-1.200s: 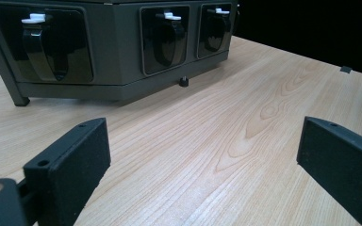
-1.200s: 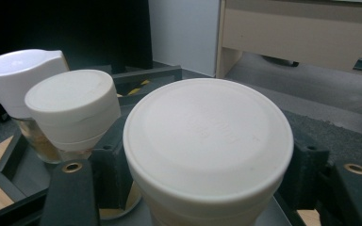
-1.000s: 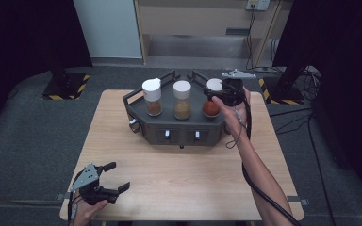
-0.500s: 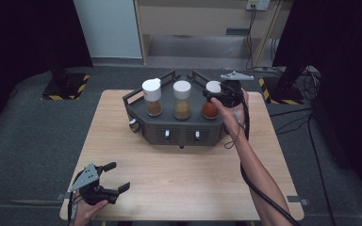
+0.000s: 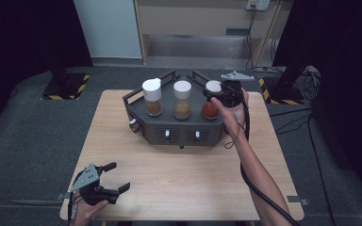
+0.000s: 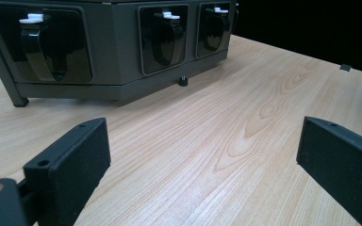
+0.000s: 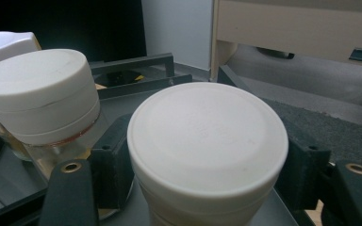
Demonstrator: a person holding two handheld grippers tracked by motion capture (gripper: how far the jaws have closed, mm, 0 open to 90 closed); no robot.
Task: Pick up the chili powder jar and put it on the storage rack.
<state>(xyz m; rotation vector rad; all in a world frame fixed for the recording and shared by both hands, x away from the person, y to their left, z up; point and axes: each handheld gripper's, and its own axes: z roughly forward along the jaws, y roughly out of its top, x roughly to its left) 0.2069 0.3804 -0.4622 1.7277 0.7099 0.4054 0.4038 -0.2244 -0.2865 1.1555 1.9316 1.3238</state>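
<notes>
Lid [image 7: 207,141] of right-hand jar between right gripper [image 7: 207,165] jaws, clamped on both sides.

Rack and jars on the table.
The rack [image 5: 179,129] stands at the table's [image 5: 184,183] far edge, three jars in a row on it; the right tool [image 5: 215,95] clasps the rightmost jar [image 5: 210,106], the left tool [image 5: 114,178] near the front-left corner.

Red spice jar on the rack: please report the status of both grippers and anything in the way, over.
Right gripper shut on red jar's white lid. Left gripper open, low over table, holding nothing. Middle jar close beside the red jar.
</notes>
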